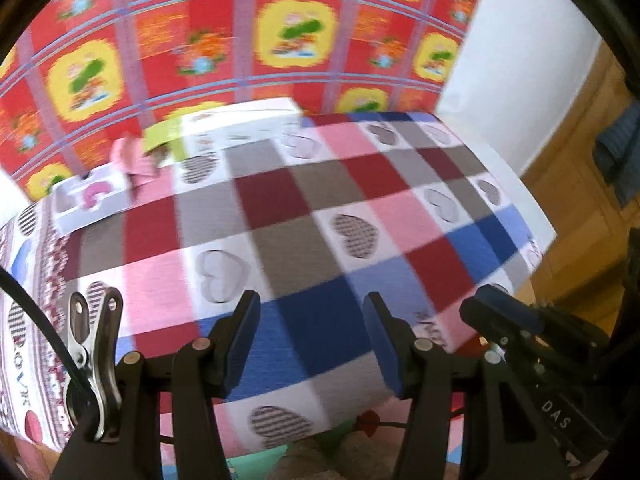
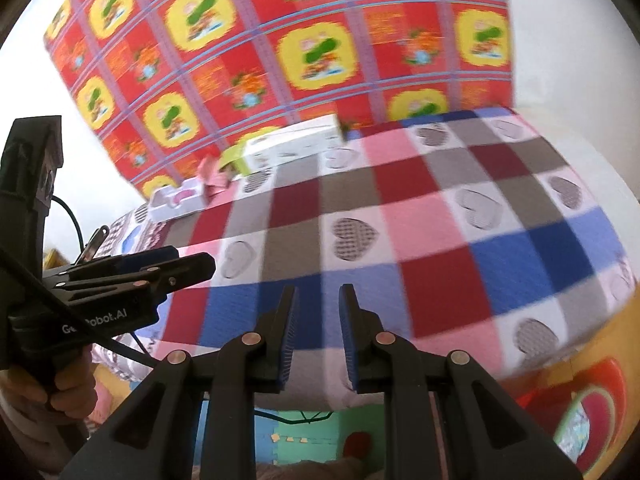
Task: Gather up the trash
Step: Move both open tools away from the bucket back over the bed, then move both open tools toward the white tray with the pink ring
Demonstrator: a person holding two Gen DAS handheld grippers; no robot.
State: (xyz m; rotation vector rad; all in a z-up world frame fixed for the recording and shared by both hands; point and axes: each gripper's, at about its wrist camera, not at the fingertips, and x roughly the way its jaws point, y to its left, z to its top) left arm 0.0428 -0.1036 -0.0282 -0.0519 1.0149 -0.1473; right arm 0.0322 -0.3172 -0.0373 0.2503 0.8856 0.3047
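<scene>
1. The left tool (image 1: 311, 312) has its blue-padded fingers wide apart, holding nothing and touching nothing; it hovers over the near edge of the worktop (image 1: 304, 320), above a blue square of the checked heart cloth.
2. The right tool (image 2: 318, 300) has its fingers parted by a narrower gap, also empty and clear of the cloth, over the near edge of the same worktop (image 2: 440, 280).
3. In the right wrist view, the left tool (image 2: 200, 266) shows at the near left, seen side-on.
4. The trash lies at the far left of the worktop: a white box (image 1: 240, 126) along the back edge, a green-yellow carton (image 1: 164, 140) just beside its left end, a crumpled pink scrap (image 1: 134, 158), possibly paper given the blur, and a flat white pack (image 1: 94, 200) with a pink shape on it.
5. Behind the worktop hangs a red and yellow patterned sheet (image 1: 280, 40).
</scene>
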